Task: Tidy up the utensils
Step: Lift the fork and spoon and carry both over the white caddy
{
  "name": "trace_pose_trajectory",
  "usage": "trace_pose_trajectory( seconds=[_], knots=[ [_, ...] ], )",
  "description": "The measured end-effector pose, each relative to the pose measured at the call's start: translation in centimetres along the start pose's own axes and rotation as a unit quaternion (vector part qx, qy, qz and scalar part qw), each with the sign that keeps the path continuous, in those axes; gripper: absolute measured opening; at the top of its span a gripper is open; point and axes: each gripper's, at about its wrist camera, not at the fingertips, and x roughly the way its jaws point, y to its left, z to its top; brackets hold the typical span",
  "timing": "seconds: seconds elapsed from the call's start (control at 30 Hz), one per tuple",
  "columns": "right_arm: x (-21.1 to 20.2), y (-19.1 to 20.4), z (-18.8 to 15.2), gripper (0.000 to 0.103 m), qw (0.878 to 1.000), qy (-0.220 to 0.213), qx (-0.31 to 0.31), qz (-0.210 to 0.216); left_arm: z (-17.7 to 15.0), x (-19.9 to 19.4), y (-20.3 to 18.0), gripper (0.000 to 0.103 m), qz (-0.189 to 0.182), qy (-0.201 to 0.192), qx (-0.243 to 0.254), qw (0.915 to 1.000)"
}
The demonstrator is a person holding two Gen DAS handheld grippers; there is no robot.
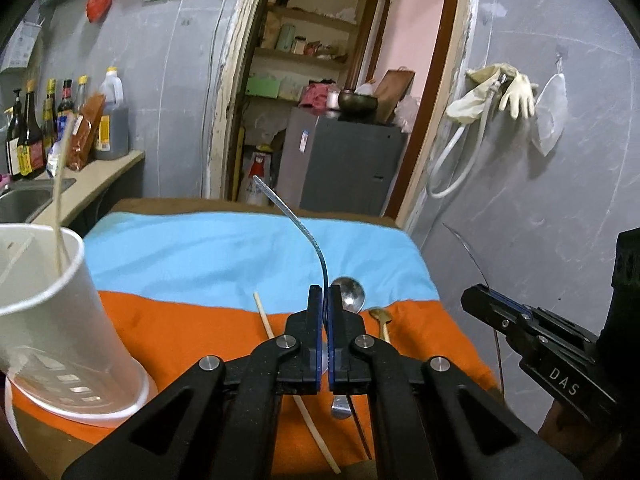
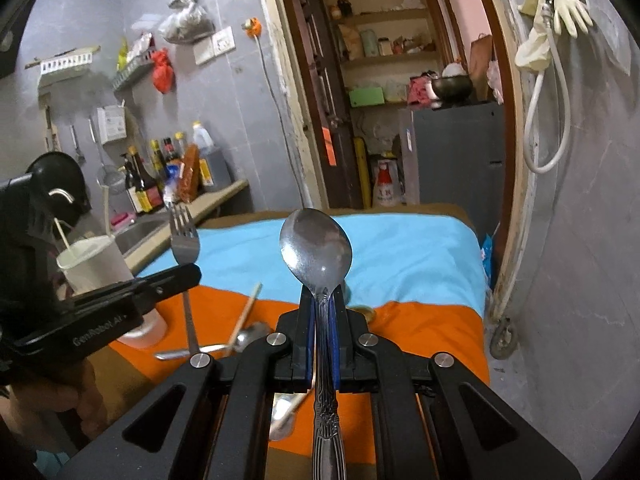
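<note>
L gripper (image 1: 325,294) clamped tight on a fork (image 2: 184,236), tines up, above the orange cloth (image 1: 192,320) near the white cup (image 1: 48,312). R gripper (image 2: 325,300) clenched on a spoon (image 2: 316,246), bowl up, over the blue cloth (image 2: 400,260).

Table (image 1: 256,205) — blue-orange cloth (image 1: 200,320), utensils

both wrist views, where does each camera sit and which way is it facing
Left wrist: sits behind the left tongs, facing across the table's orange and blue cloth to a doorway; they are shut on a fork, seen edge-on; right tongs at right.
Right wrist: sits behind the right tongs, shut on a spoon; same facing; left tongs at left.
Shared: cloth, white cup, doorway, each other's tongs.
</note>
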Motion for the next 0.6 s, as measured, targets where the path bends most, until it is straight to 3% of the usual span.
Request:
trace_pose_trajectory(
  seconds=[0.37,0.6],
  knots=[
    [-2.9,5.0,5.0,0.004,0.995,-0.099,-0.011,0.030,4.9,-6.6,0.6,0.000,-0.003,-0.065,0.016,0.9977],
    [-2.5,10.3,8.0,0.004,0.986,-0.149,-0.019,0.070,8.2,-11.7,4.3,0.000,0.019,-0.103,0.022,0.9943]
  ],
)
